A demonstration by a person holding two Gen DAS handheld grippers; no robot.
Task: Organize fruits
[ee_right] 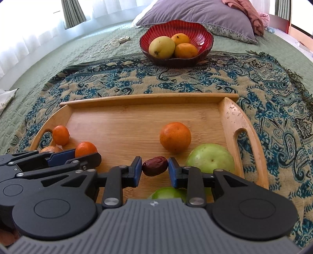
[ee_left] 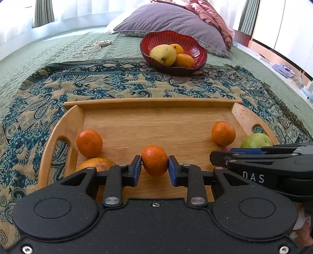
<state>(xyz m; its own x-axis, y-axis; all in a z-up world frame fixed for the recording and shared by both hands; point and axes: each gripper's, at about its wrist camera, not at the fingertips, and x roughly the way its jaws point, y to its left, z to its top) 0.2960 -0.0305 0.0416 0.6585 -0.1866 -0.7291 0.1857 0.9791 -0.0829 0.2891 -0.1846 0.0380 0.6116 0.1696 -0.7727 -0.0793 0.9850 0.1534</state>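
Observation:
My left gripper (ee_left: pixel 154 168) is shut on a small mandarin (ee_left: pixel 154 160) just above the wooden tray (ee_left: pixel 156 105). My right gripper (ee_right: pixel 155 169) is shut on a dark red date (ee_right: pixel 155 165) over the tray (ee_right: pixel 148 98). On the tray lie two more mandarins (ee_left: pixel 89 143) (ee_left: pixel 223 133), a larger orange fruit (ee_left: pixel 97 164) at the left and a green apple (ee_right: pixel 210 158); a second green fruit (ee_right: pixel 168 193) shows under my right gripper. A red bowl (ee_left: pixel 193 46) behind the tray holds a yellow mango (ee_left: pixel 163 55) and two oranges (ee_left: pixel 183 60).
The tray sits on a blue paisley cloth (ee_left: pixel 117 82) over a green quilted bedspread (ee_left: pixel 58 45). A grey pillow (ee_left: pixel 170 17) and pink cloth lie behind the bowl. A white cord (ee_left: pixel 92 46) lies at the far left. The bed's edge is to the right.

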